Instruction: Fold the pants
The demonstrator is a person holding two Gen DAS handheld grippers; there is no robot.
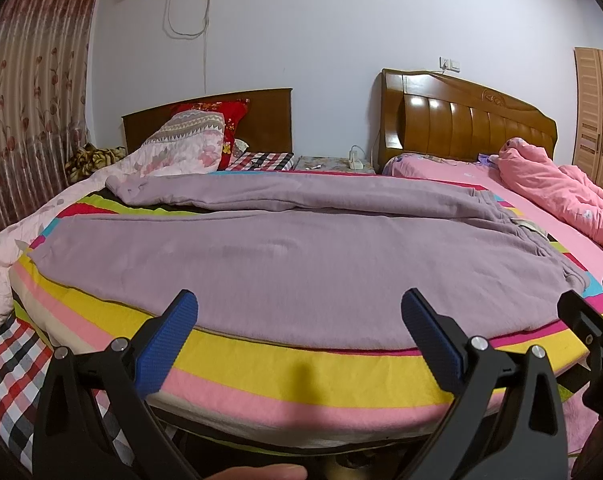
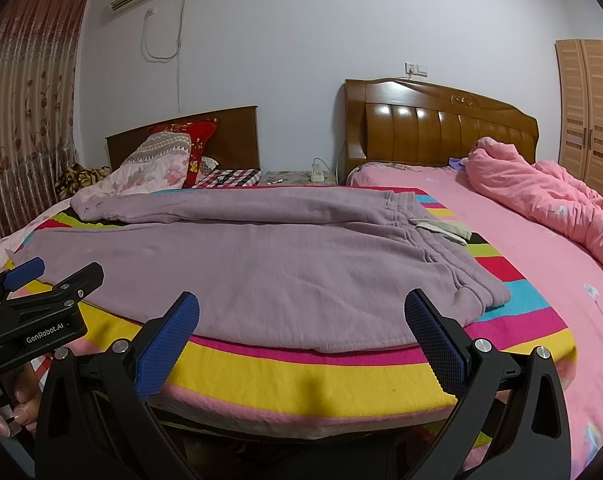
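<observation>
Lilac-purple pants (image 1: 285,248) (image 2: 261,256) lie spread flat on a striped multicolour blanket (image 1: 301,376) (image 2: 301,376), waistband to the right and both legs stretching left. My left gripper (image 1: 299,312) hovers open at the near hem edge, with nothing between its blue pads. My right gripper (image 2: 301,312) is open too, just short of the near edge of the pants. Each gripper shows at the edge of the other's view: the right gripper (image 1: 593,308) at the far right, the left gripper (image 2: 53,276) at the far left.
A pink quilt (image 2: 549,200) is heaped on the pink bed to the right. Pillows (image 1: 189,144) and a checked cloth sit at the far left headboard. A nightstand (image 2: 301,178) stands between two wooden headboards. A curtain hangs left, a wardrobe (image 2: 589,112) right. A hand (image 2: 17,400) holds the left gripper.
</observation>
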